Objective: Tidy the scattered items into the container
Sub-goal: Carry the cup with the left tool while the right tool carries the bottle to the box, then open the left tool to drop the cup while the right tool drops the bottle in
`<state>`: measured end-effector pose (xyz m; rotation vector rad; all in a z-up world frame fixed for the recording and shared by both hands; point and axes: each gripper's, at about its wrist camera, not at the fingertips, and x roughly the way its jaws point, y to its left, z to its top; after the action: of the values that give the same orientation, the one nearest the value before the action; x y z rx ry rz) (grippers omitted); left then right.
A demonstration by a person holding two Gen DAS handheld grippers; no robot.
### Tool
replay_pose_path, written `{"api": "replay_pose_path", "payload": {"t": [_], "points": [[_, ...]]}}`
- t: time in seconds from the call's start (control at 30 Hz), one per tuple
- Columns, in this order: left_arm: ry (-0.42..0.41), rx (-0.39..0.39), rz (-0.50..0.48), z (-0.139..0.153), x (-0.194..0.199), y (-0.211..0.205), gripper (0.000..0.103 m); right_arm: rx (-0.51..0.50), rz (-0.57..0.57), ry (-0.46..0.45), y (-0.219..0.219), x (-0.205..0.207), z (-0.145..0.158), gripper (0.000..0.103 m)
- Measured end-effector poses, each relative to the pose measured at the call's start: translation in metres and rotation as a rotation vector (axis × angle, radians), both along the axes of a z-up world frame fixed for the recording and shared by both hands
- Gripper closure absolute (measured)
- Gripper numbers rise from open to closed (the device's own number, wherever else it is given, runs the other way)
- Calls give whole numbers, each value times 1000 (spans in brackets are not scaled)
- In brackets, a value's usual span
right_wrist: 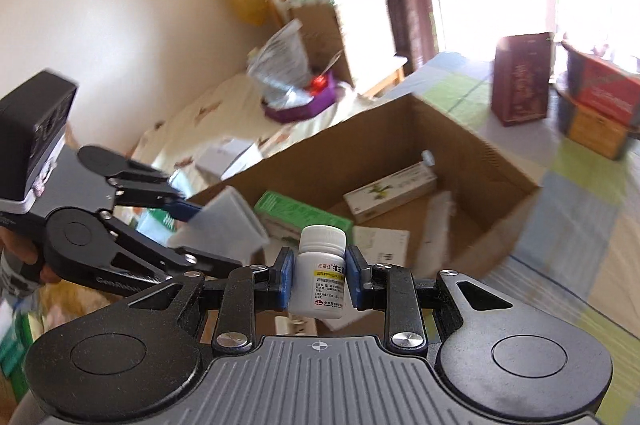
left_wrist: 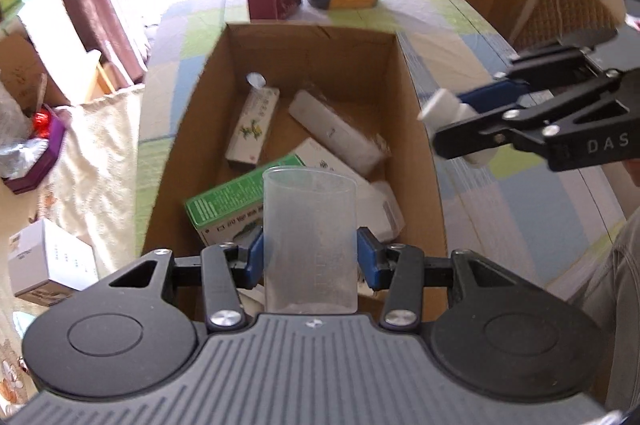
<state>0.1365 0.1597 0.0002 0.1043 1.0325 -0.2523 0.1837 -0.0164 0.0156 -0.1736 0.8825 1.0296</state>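
Left gripper (left_wrist: 310, 257) clamped on clear cup (left_wrist: 310, 237) above cardboard box (left_wrist: 280, 41), right gripper (right_wrist: 318, 279) pinching white pill bottle (right_wrist: 320, 275) near its rim: best lowered among the packets before letting go.

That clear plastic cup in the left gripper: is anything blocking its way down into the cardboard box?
Nothing visible does. The clear plastic cup hangs over the open cardboard box, which has no lid; only medicine cartons such as the green carton lie on its floor.
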Motion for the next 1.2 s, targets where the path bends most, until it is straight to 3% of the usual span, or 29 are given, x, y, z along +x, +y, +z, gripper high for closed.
{"api": "replay_pose_path", "payload": {"t": [0.3, 0.63, 0.87, 1.2], "points": [[81, 47, -146, -33, 13, 6, 62, -117, 108, 9, 48, 1, -41, 73], [177, 92, -306, -63, 23, 3, 62, -177, 158, 31, 59, 0, -65, 73], [249, 173, -338, -79, 31, 4, 61, -215, 213, 40, 64, -11, -69, 73], [250, 195, -327, -72, 34, 7, 44, -257, 272, 47, 68, -19, -74, 73]]}}
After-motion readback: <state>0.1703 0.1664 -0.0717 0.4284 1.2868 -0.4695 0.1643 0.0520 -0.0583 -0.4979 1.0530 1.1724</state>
